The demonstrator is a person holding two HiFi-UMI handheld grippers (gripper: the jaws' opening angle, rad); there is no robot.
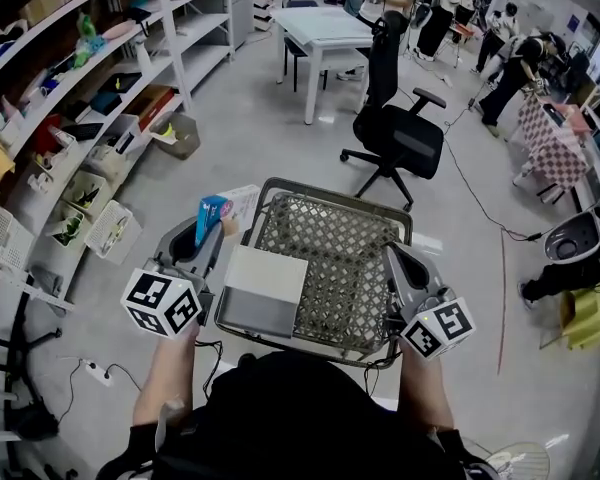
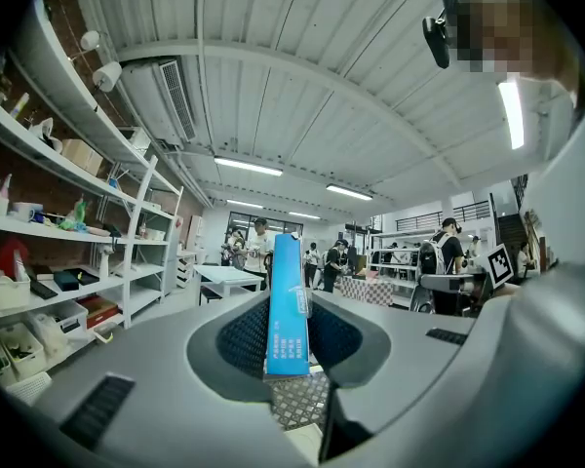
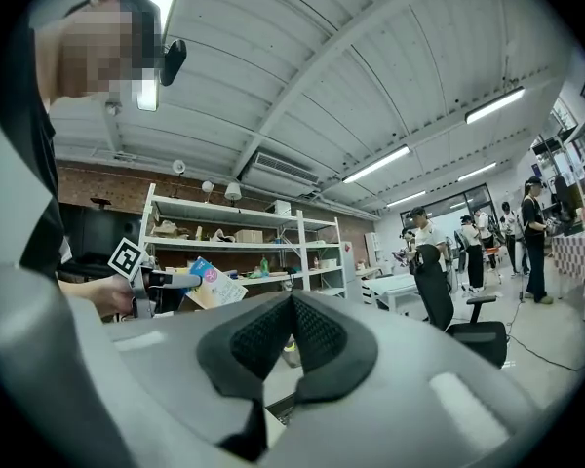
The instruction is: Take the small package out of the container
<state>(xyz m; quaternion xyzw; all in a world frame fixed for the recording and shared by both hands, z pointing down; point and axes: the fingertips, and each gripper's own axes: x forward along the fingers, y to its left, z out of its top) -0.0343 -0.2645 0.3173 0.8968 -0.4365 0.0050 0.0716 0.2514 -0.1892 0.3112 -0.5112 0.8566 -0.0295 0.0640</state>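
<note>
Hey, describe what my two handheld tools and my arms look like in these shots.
The left tool and the right tool share smooth grey moulded shells, each ending in two jaws lined with black textured pads. Each carries a white cube printed with black square markers. The person wears a black top.

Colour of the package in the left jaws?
Bright blue on the edge shown; the small package is clearest in the left gripper view.

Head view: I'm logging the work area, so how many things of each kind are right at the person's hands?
Tools: 2 (left tool, right tool)
Wire basket: 1
Small package: 1
Grey-and-white box: 1
Total: 5
</note>
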